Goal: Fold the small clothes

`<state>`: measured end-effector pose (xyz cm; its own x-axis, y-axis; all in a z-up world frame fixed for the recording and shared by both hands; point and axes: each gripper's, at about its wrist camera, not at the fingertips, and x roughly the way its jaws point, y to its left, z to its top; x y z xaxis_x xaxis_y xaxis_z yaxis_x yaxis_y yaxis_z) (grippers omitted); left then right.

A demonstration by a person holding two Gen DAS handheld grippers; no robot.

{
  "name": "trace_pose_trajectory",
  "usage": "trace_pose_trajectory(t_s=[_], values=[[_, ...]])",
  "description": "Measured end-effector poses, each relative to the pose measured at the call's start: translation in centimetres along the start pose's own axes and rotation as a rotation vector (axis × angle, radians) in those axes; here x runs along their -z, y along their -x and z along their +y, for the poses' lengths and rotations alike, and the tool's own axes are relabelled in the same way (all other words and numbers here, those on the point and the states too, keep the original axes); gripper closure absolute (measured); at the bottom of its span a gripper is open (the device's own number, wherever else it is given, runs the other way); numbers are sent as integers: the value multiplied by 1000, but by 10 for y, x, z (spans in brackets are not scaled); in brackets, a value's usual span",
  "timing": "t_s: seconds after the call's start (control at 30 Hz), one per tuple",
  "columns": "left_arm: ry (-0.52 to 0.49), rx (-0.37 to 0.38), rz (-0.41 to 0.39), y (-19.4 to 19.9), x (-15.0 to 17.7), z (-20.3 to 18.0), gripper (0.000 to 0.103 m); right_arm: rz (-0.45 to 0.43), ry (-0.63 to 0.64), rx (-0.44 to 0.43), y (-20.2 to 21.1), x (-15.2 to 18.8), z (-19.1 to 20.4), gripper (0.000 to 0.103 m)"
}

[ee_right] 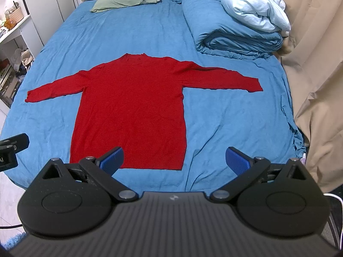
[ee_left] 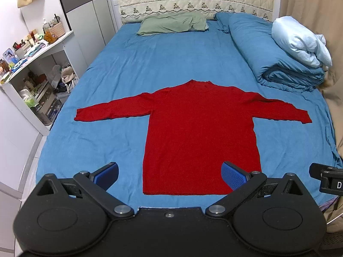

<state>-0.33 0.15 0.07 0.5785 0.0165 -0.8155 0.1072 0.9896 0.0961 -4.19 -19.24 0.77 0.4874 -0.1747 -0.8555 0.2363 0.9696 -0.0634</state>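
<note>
While the red sweater (ee_left: 200, 132) lies flat on the blue bed sheet (ee_left: 133, 68), both grippers hang above the near edge of the bed with nothing in them. The left gripper (ee_left: 170, 172) has its jaws spread wide, its blue pads (ee_left: 234, 175) framing the sweater's near left corner and hem, and the right gripper (ee_right: 174, 159) is spread just as wide over the near right corner. That placement reads as a starting stance: each tool sits on its own side of the garment, open enough to pinch a layer of knit. No fold appears to have been made yet.

The sweater looks laid out for folding, I judge. Its body runs away from the cameras with the neck at the far end, and the sleeves stretch straight out to either side, so every edge is easy to reach. It is a plain, solid red knit with a ribbed band along the hem and only faint ripples along the sleeves. It lies in the near half of the bed.

A green pillow (ee_left: 173, 22) rests by the headboard, and a rolled blue quilt (ee_left: 276, 53) with a pale bundle (ee_left: 300, 42) on top lies along the right side, all well apart from the sweater, leaving bare sheet around it.
</note>
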Motion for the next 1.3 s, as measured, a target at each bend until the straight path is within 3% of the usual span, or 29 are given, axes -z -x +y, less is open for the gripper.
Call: trace_pose_trajectory(t_s=[0.17,0.37,0.53,0.7,0.97,1.17,1.3], values=[[13,22,-16,-2,-11,10,0,-21,-29,5,0,-12,2,0],[15,104,-42,-20,-59,22,0,-73,-126,21,-2,-52,-3,0],[-71,137,-74,-53,-111,15,0,-136,-237,42,-18,-98,-19,0],[-77,233,-92,-101,-153,-4,0,-189,-360,44,-61,-145,-57,0],[-45,229,-86,-203,-202,-80,0,-192,-474,55,-203,-184,-150,0],[-19,169,-52,-293,-216,-147,0,-146,-535,48,-338,-181,-234,0],[27,168,24,-360,-214,-182,2,-132,-551,61,-416,-171,-277,0]])
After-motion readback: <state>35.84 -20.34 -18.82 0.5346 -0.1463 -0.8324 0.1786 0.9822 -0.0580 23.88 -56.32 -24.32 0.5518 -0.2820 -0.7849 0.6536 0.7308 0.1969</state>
